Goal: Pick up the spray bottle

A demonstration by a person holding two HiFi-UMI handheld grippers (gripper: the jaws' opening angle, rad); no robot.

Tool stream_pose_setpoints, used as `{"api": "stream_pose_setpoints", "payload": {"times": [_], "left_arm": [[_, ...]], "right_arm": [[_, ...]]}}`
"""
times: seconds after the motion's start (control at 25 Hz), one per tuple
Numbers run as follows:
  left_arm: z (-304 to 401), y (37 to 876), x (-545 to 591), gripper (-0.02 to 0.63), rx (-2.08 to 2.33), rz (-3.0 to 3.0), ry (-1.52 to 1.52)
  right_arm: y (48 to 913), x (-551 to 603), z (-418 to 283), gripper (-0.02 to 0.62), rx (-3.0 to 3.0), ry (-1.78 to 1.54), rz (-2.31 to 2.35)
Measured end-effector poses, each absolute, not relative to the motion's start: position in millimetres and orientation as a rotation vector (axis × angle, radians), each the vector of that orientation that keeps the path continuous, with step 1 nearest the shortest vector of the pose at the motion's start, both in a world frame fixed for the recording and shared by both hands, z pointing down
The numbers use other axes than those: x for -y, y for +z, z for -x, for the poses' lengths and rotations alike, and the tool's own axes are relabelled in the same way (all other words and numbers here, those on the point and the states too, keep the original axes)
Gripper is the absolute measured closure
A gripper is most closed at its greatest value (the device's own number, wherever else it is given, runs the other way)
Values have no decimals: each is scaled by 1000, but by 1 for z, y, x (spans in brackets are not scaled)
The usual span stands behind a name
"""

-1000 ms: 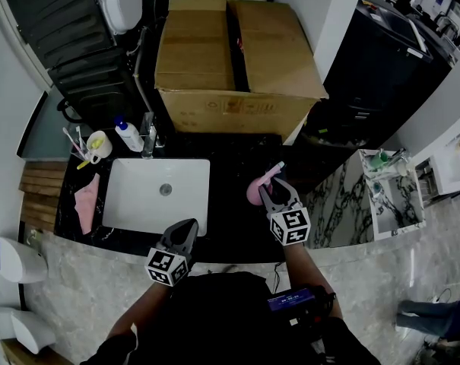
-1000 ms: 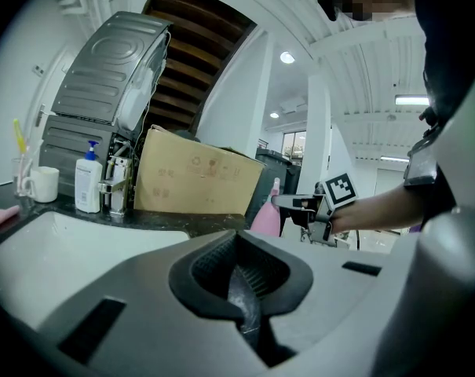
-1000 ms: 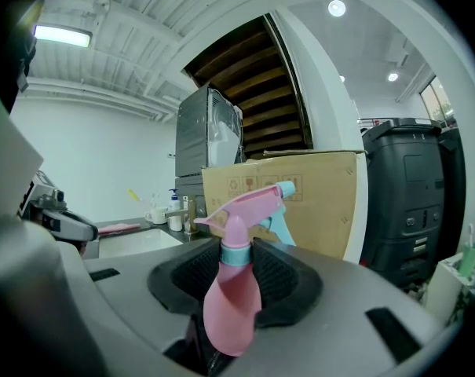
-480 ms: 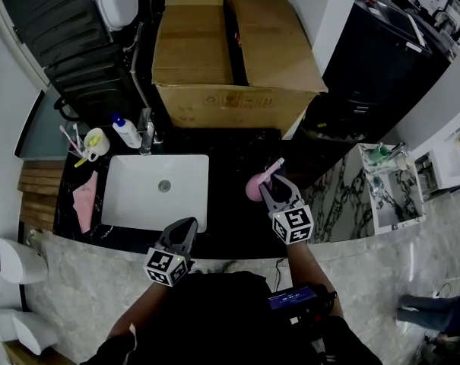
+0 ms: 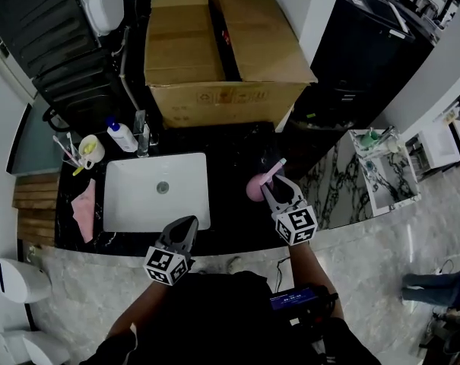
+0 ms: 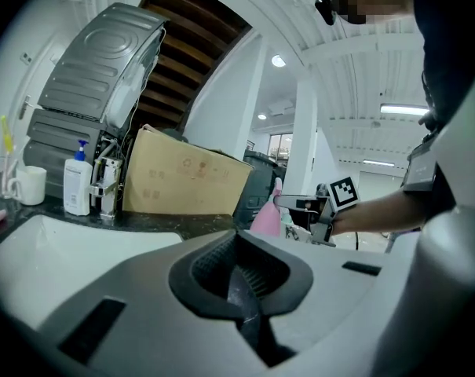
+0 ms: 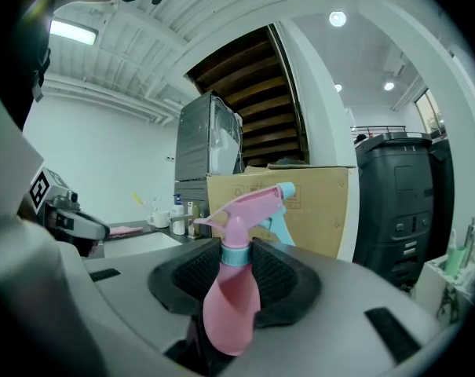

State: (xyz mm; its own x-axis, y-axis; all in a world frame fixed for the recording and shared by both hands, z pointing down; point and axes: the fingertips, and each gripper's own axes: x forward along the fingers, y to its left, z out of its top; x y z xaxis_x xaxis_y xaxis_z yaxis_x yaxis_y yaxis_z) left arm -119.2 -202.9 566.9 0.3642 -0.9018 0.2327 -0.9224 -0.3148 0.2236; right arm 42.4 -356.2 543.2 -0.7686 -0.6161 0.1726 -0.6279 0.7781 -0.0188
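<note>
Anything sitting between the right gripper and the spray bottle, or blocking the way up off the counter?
Nothing visible does. The spray bottle is between the jaws of the right gripper, which press on its pink body, and the space above it looks open.

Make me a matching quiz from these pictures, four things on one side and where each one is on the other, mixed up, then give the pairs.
1 spray bottle
2 pink cloth
3 cardboard box
4 mug

A holding toothbrushes
B between the right gripper's jaws
C lying left of the sink
D at the back, beyond the faucet

Pairs: 1-B, 2-C, 3-D, 4-A
</note>
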Motion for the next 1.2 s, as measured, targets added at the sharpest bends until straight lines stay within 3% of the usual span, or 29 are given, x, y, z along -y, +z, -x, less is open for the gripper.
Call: {"api": "stream_pose_setpoints", "payload": {"times": [0.68, 1.2], "left_arm": [[137, 572, 171, 598, 1386, -2427, 94], [112, 569, 136, 598, 1154, -2579, 123]], "right_arm": [[527, 290, -81, 454, 2687, 152, -1307], [522, 205, -123, 454, 2601, 192, -1548]]}}
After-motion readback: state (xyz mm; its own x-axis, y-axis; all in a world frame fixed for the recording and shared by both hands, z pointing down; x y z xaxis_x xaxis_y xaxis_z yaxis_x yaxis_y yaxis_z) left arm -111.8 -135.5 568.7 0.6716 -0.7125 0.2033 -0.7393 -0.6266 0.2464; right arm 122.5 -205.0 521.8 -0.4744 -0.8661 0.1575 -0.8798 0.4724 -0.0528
